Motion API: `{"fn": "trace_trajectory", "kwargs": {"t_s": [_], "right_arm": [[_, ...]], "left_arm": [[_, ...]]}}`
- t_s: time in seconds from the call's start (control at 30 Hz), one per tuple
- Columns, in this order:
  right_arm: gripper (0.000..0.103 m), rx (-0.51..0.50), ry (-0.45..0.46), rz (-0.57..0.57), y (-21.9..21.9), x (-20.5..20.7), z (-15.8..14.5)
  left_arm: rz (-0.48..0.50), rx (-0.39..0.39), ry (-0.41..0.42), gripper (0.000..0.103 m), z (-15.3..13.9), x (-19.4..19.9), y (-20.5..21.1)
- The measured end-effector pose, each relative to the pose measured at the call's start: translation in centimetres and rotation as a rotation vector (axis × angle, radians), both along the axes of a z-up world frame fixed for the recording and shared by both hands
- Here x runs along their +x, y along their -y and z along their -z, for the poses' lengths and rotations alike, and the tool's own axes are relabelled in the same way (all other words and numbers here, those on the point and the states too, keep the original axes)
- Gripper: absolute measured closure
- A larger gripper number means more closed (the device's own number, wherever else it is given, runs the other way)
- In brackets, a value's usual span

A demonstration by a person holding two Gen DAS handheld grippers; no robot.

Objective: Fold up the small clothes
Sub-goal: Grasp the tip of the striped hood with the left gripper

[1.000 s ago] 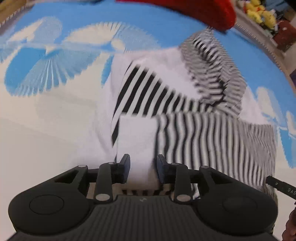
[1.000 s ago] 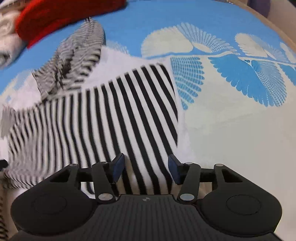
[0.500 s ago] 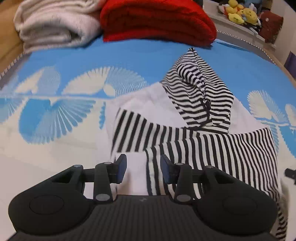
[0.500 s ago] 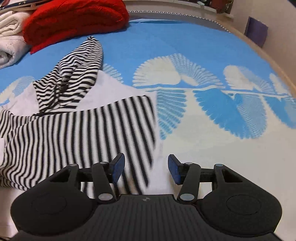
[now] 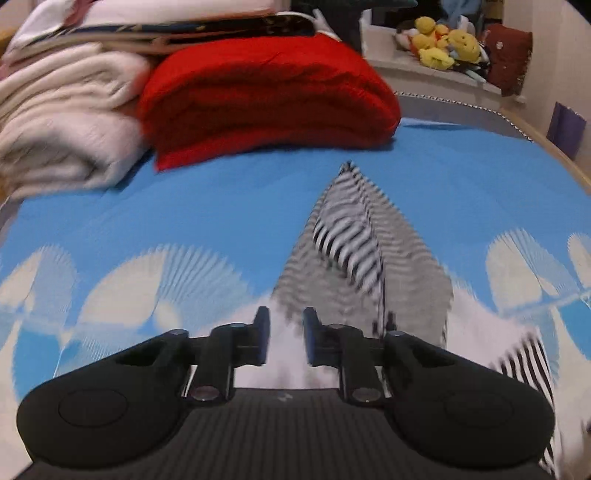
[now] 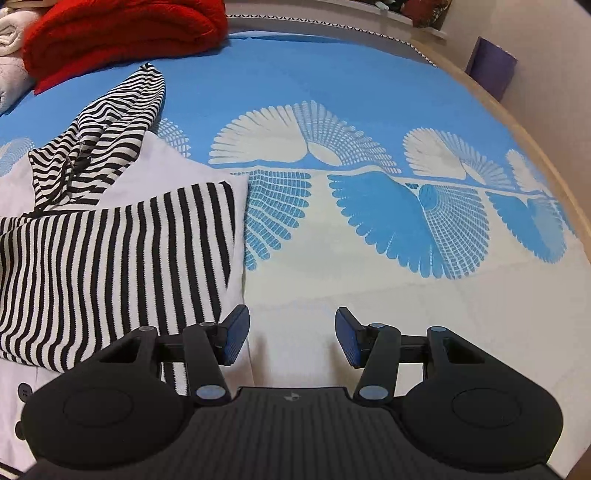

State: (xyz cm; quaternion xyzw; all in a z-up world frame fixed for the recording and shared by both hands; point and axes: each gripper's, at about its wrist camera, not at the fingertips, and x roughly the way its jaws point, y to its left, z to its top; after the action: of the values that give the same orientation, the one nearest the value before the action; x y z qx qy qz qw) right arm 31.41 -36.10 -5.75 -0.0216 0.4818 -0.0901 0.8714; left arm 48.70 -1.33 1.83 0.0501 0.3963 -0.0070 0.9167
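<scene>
Since a second ago we have let the striped garment (image 6: 110, 251) drop flat on the bed (image 6: 369, 74). Our right hand-held gripper (image 6: 291, 338) hangs spread apart just right of its folded edge; our left hand-held gripper (image 5: 285, 338), narrowly parted and empty, points over its blurred hood (image 5: 354, 236).

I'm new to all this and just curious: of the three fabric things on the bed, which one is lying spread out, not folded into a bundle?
The striped garment: black-and-white, lying flat by the right gripper. The red blanket and the cream blanket are folded bundles.
</scene>
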Motion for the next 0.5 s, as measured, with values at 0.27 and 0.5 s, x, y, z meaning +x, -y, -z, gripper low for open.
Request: {"fn": "trace_trajectory", "kwargs": {"t_s": [0.27, 0.5], "right_arm": [[0.05, -0.066, -0.032, -0.005, 1.2, 0.5, 1.1], [0.05, -0.111, -0.056, -0.024, 1.6, 0.6, 2.1]], "left_arm": [[0.04, 0.013, -0.012, 0.093, 5.5, 16.9, 3.4], [-0.012, 0.002, -0.038, 0.091, 10.7, 26.8, 4.4]]}}
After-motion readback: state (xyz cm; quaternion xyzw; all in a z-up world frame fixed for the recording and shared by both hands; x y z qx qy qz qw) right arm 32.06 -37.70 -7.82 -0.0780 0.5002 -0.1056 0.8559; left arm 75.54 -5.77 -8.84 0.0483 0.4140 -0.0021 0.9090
